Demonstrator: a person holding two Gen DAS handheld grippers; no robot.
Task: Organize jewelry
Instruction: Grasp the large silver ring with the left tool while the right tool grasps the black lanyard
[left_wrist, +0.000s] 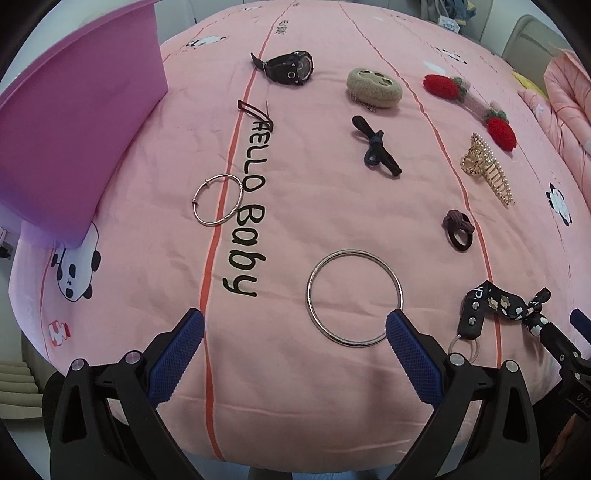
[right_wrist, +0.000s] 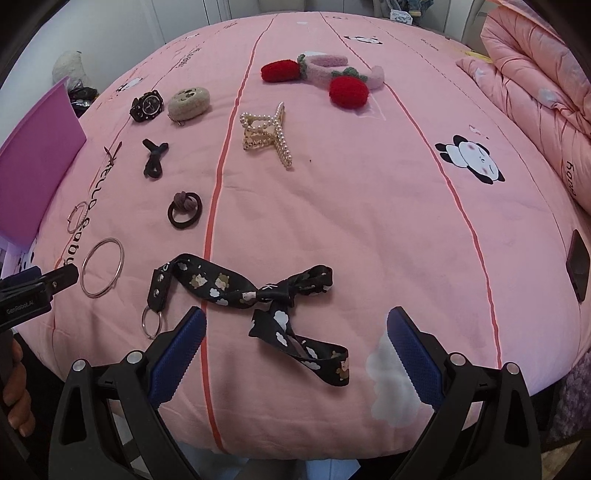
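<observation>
Across the pink bedsheet (left_wrist: 332, 229) lie the jewelry pieces, and only the right wrist view shows the whole black patterned ribbon keychain (right_wrist: 258, 291) and a dark phone (right_wrist: 578, 264) at the bed's edge. Only the left wrist view shows the purple box (left_wrist: 81, 122) up close. The left gripper (left_wrist: 295, 332) is spread wide and empty, one finger touching the large silver bangle (left_wrist: 354, 297); the right gripper (right_wrist: 295, 334) gapes wide, empty, over the ribbon's tail.

Your two wrist cameras look low across the bed (left_wrist: 295, 229) from its near edge, sharing the large bangle (left_wrist: 354, 297) and lanyard (right_wrist: 255, 291).
</observation>
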